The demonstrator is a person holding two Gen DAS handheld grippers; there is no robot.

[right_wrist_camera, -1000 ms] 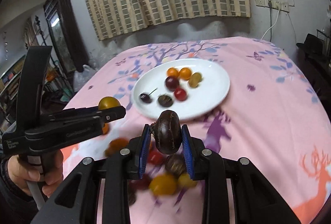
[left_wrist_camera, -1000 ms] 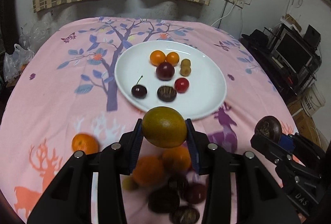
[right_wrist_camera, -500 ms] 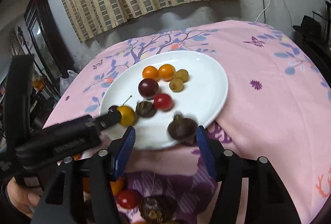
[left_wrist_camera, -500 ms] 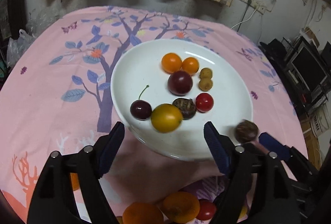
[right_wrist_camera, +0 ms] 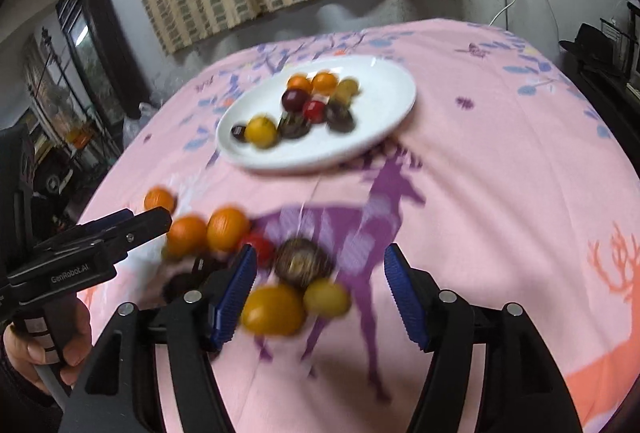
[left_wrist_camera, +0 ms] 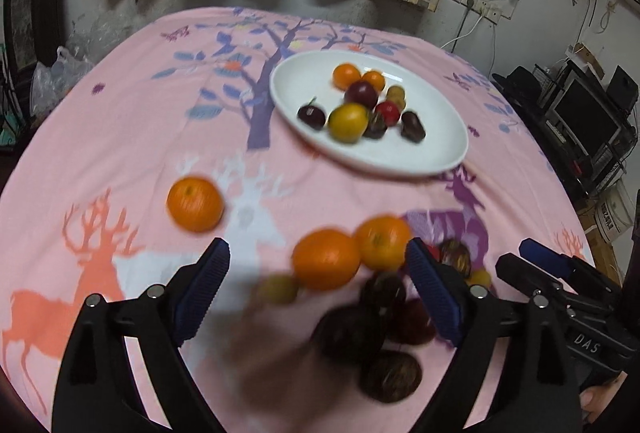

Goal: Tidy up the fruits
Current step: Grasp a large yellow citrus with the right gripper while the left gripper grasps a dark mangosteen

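A white plate (left_wrist_camera: 448,121) (right_wrist_camera: 384,101) on the pink tablecloth holds several small fruits, among them a yellow fruit (left_wrist_camera: 348,122) (right_wrist_camera: 261,131) and a dark passion fruit (left_wrist_camera: 413,125) (right_wrist_camera: 340,117). My left gripper (left_wrist_camera: 316,283) is open and empty above a loose pile: two oranges (left_wrist_camera: 326,259), dark fruits (left_wrist_camera: 390,375) and a small yellow-green one (left_wrist_camera: 278,289). A third orange (left_wrist_camera: 195,203) lies apart at the left. My right gripper (right_wrist_camera: 320,283) is open and empty over the same pile, near a yellow fruit (right_wrist_camera: 272,309) and a dark passion fruit (right_wrist_camera: 302,263).
The round table's edge curves off on all sides. A curtain and wall stand behind. Shelves with a monitor (left_wrist_camera: 584,117) are at the right, plastic bags (left_wrist_camera: 56,73) at the left. The left gripper's body shows in the right wrist view (right_wrist_camera: 80,253).
Both grippers have pulled back from the plate to over the loose fruit pile, still open. The yellow fruit and the dark passion fruit now lie on the plate.
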